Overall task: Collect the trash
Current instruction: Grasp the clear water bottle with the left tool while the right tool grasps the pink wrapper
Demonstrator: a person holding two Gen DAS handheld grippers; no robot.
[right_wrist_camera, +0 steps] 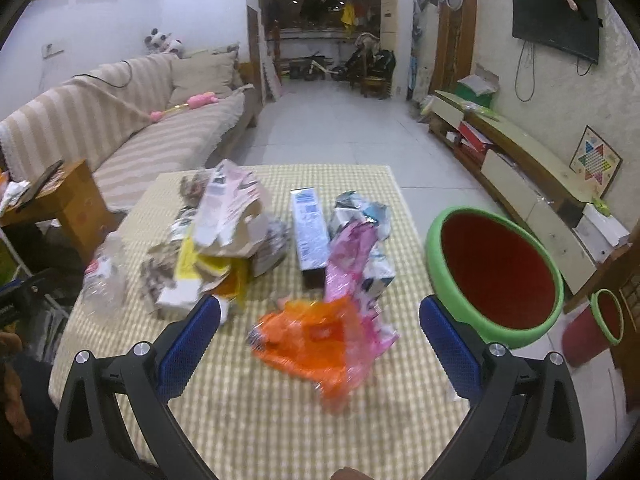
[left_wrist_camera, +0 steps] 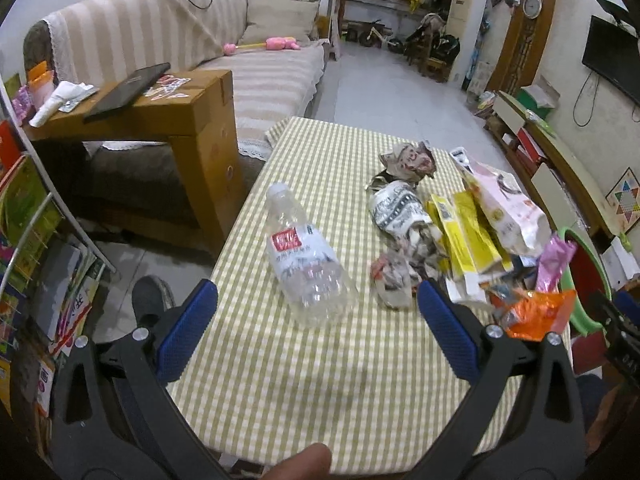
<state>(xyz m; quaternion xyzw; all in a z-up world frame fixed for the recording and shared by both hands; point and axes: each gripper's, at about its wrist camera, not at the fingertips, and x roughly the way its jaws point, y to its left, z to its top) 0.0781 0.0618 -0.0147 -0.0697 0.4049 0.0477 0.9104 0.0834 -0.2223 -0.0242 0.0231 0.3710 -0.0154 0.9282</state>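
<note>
An empty clear plastic bottle (left_wrist_camera: pixel 308 256) with a red label lies on the checked tablecloth (left_wrist_camera: pixel 320 380), just ahead of my open left gripper (left_wrist_camera: pixel 316 304). Crumpled paper (left_wrist_camera: pixel 400 216), yellow packets (left_wrist_camera: pixel 464 232) and a pink-white bag (left_wrist_camera: pixel 508 208) are piled to its right. My right gripper (right_wrist_camera: pixel 320 316) stands open over an orange wrapper (right_wrist_camera: pixel 312 340) with a pink wrapper (right_wrist_camera: pixel 352 256) beside it. A blue-white carton (right_wrist_camera: pixel 308 232) lies behind. The green bin with a red inside (right_wrist_camera: pixel 496 272) stands at the table's right edge.
A striped sofa (left_wrist_camera: pixel 256 80) and a wooden side table (left_wrist_camera: pixel 160 108) with a tablet stand to the left. Magazine racks (left_wrist_camera: pixel 24 216) fill the near left. A low TV cabinet (right_wrist_camera: pixel 520 168) runs along the right wall. A person's foot (left_wrist_camera: pixel 148 300) rests by the table.
</note>
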